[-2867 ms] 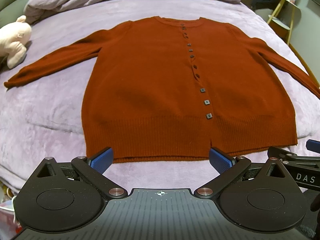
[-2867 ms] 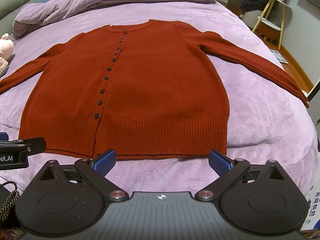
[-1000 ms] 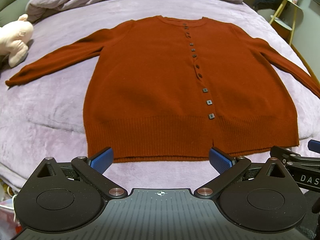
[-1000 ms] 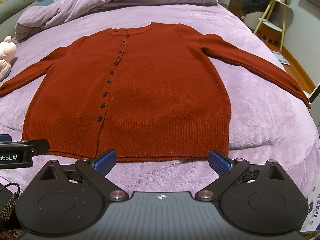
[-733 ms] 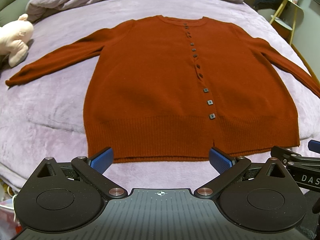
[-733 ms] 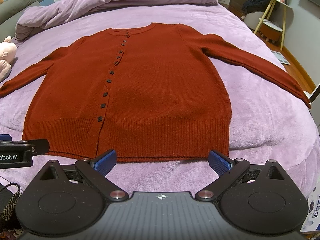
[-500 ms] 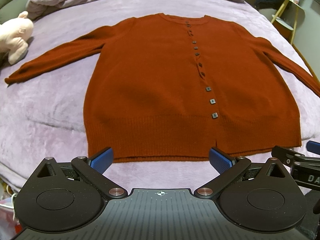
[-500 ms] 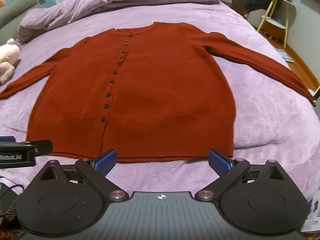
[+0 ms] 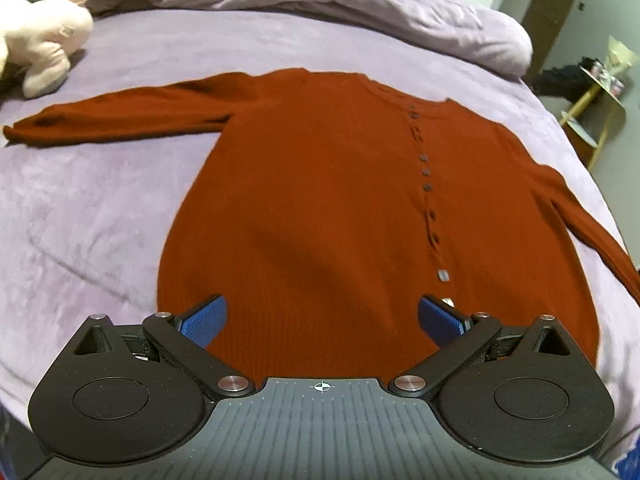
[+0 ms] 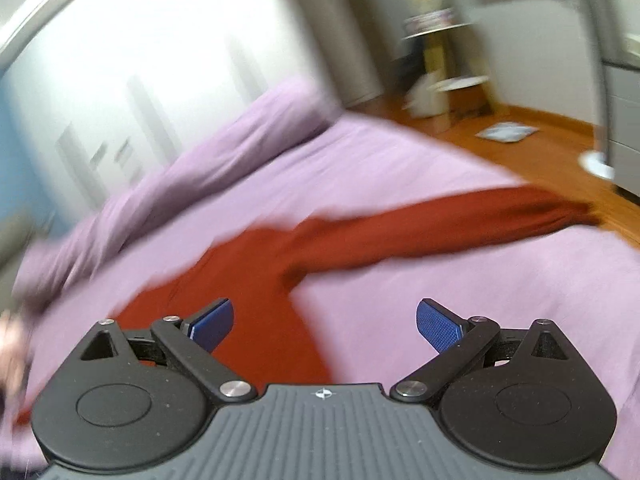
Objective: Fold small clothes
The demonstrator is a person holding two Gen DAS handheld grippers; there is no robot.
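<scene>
The cardigan lay flat and face up on the bed, buttoned, with both sleeves spread outward, a layout that suited folding because every edge was exposed and nothing overlapped. The left gripper hovered over the hem end of the body, its jaws wide apart and empty, the blue pads straddling the lower middle of the knit. Ahead of it ran the button row, slightly to its right; the left sleeve stretched away ahead and to its left, with its cuff near a pink plush toy.

The right gripper was also spread wide and held nothing. Its view was smeared with motion blur and tilted, looking along the right sleeve, which reached ahead and to its right, ending at the bed's edge beside the wooden floor. I judged that it was heading for that sleeve to fold it inward.

Bare bedding lay on both sides of the body, giving ample room to sweep sleeves in. The heaped duvet sat well beyond the collar, clear of the work. The right cuff so near the drop was the one spot that might slip off.
</scene>
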